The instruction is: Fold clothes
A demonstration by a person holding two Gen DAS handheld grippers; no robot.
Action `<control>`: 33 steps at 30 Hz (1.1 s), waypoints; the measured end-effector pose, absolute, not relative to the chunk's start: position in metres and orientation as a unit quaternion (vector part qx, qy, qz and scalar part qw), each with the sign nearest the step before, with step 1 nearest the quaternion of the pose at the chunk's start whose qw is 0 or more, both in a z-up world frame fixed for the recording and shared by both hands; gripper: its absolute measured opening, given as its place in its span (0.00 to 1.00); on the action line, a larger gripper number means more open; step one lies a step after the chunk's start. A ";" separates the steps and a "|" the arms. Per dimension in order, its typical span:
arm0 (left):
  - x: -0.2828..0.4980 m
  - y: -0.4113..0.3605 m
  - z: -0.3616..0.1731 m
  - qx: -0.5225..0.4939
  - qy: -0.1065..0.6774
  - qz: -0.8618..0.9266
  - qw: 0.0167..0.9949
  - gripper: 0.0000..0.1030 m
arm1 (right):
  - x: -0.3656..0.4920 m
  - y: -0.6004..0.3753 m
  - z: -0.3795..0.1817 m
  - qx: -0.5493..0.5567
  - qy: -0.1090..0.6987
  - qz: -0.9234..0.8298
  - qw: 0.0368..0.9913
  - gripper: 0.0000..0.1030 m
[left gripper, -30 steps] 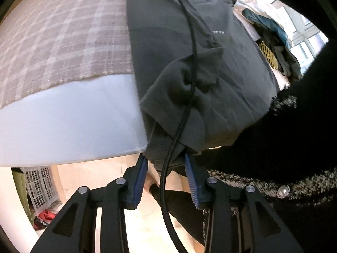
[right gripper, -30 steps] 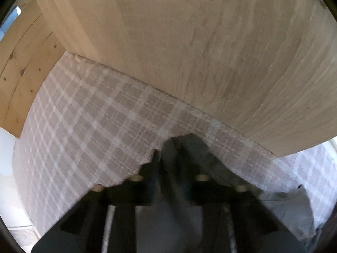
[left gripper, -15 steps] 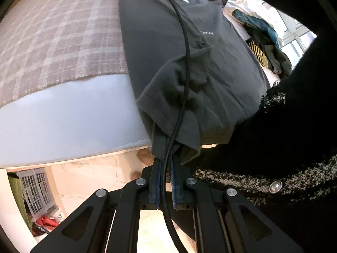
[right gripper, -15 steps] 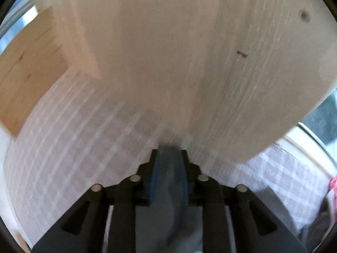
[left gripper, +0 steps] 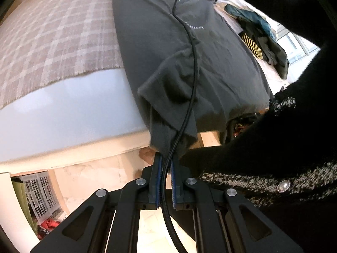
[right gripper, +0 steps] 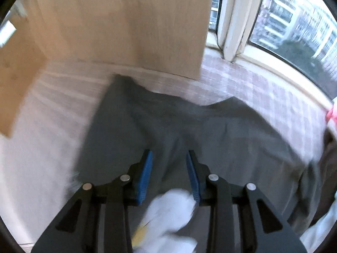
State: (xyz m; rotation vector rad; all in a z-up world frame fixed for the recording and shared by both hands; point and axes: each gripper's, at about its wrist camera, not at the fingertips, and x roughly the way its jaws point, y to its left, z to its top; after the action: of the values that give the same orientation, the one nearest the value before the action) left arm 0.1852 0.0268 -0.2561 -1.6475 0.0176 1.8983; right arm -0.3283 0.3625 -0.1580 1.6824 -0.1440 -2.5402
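Left tool (left gripper: pixel 166 168): blue pads closed on the lower hem of the dark grey T-shirt (left gripper: pixel 168 42), at the corner that hung over the edge of the bed (left gripper: pixel 63 109). A black cable (left gripper: pixel 190 48) ran between the pads and up across the shirt's front. A second ago these pads stood apart on either side of the hem; half a second ago they had come together. The corner was therefore taken.

Right tool (right gripper: pixel 169 168): blue pads apart, nothing between them, hovering over the far part of the same shirt (right gripper: pixel 189 130), which lay spread on the checked blanket (right gripper: pixel 242 84) below a wooden headboard (right gripper: pixel 126 25). Half a second ago this tool was closed on grey cloth; it had since let go, and the cloth lay flat. A blurred white shape (right gripper: pixel 168 215) near the bottom of the view could not be identified.

Shirt: flat along the bed, printed front upward, hem end draped off the mattress edge.

Other items: a pile of mixed clothes (left gripper: pixel 259 40) beyond the shirt; a white slatted crate (left gripper: pixel 40 194) on the floor; a window (right gripper: pixel 294 27).

Judgement: one end appeared laid out and released, the other gripped. The fold itself was not yet made. The cable caught in the left tool's grip might drag on the cloth.
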 end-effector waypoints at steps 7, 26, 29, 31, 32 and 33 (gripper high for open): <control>0.223 0.004 -0.235 -0.614 0.036 0.719 0.323 0.07 | -0.199 0.357 -0.057 0.503 -0.143 -0.831 0.190 0.36; 0.189 0.029 -0.242 -0.502 0.172 0.740 0.413 0.16 | 0.029 0.119 -0.188 0.601 0.102 -0.715 0.341 0.42; 0.186 0.035 -0.242 -0.494 0.187 0.735 0.425 0.16 | 0.037 0.115 -0.189 0.615 0.130 -0.689 0.361 0.42; 0.183 0.038 -0.242 -0.489 0.194 0.732 0.433 0.17 | 0.043 0.114 -0.191 0.628 0.146 -0.670 0.369 0.39; 0.182 0.039 -0.242 -0.487 0.196 0.731 0.436 0.17 | 0.046 0.114 -0.195 0.639 0.158 -0.657 0.369 0.21; 0.181 0.039 -0.242 -0.488 0.194 0.730 0.437 0.17 | 0.049 0.115 -0.197 0.648 0.170 -0.644 0.368 0.06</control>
State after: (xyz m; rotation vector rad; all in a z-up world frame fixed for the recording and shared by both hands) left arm 0.1806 0.0393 -0.2419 -1.2134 0.4827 1.8164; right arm 0.0486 0.1145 -0.1973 1.6639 0.4362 -1.6547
